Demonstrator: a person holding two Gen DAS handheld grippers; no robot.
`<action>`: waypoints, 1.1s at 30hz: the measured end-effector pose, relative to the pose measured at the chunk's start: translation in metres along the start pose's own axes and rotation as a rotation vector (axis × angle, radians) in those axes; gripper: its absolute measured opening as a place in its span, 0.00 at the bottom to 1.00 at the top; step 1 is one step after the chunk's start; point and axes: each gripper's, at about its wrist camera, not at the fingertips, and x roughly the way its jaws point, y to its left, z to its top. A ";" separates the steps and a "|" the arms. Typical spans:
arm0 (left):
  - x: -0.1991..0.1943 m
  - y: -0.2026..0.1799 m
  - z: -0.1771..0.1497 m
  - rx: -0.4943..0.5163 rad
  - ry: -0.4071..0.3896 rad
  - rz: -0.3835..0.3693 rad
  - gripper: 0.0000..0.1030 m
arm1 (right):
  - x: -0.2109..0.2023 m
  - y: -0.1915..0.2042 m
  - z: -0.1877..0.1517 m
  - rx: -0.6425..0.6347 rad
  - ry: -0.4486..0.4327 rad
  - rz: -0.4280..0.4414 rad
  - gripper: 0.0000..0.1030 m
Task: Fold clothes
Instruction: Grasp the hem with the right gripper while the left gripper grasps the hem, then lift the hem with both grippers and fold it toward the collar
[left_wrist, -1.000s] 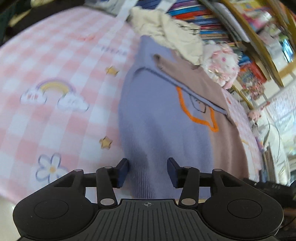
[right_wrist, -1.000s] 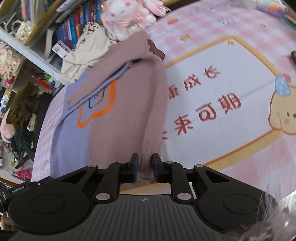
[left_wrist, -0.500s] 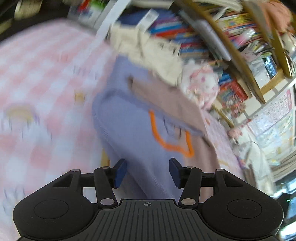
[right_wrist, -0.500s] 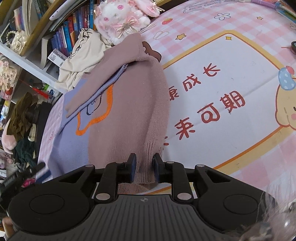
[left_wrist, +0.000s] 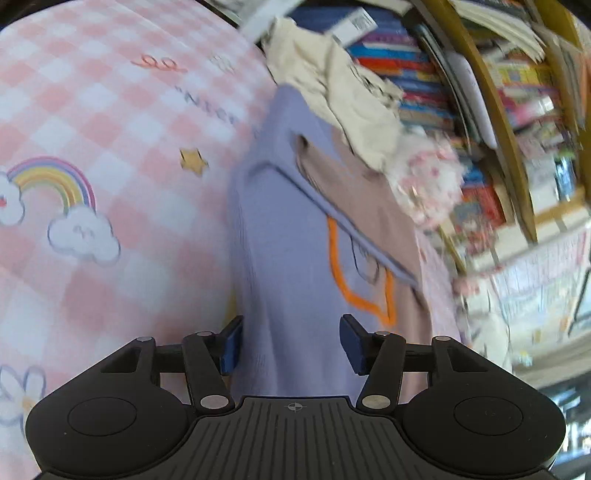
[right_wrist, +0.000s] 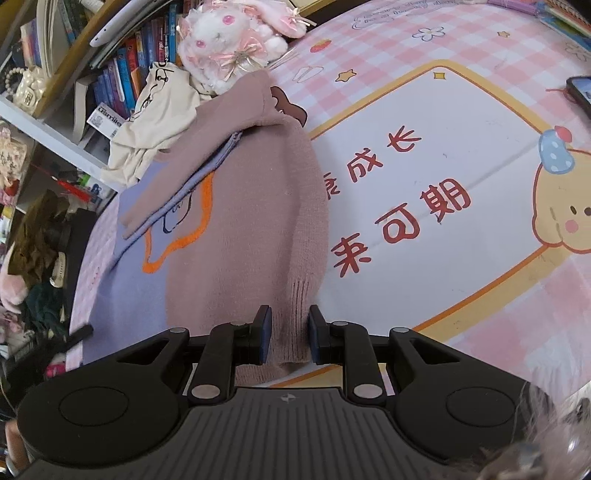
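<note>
A knit sweater, lilac (left_wrist: 291, 258) on one half and mauve (right_wrist: 243, 240) on the other, lies flat on the pink checked mat (left_wrist: 92, 110) with an orange star outline (right_wrist: 177, 240) on its chest. My left gripper (left_wrist: 290, 345) stands open over the lilac bottom edge, and the cloth runs between its blue pads (left_wrist: 231, 345). My right gripper (right_wrist: 288, 334) is shut on the mauve ribbed edge, which fills the narrow gap between its pads. A mauve sleeve is folded across the chest.
A crumpled cream garment (right_wrist: 159, 118) and a pink plush toy (right_wrist: 229, 37) lie at the sweater's far end, against a packed bookshelf (left_wrist: 443, 74). A dark phone (right_wrist: 580, 92) rests at the mat's right edge. The mat's printed white panel (right_wrist: 461, 147) lies right of the sweater.
My left gripper has swung and shifted over the lilac edge, so the cloth now fills the space between its fingers. The right gripper keeps its hold on the mauve edge and has barely moved.
</note>
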 end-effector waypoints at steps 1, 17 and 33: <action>-0.002 0.000 -0.004 0.007 0.019 0.001 0.51 | 0.000 0.000 0.000 0.003 0.000 0.002 0.19; -0.019 0.024 -0.024 -0.088 0.037 -0.047 0.34 | 0.008 -0.003 0.016 0.027 0.001 0.032 0.19; -0.018 0.018 -0.028 -0.078 0.010 -0.011 0.34 | 0.031 -0.019 0.044 -0.020 0.206 0.235 0.19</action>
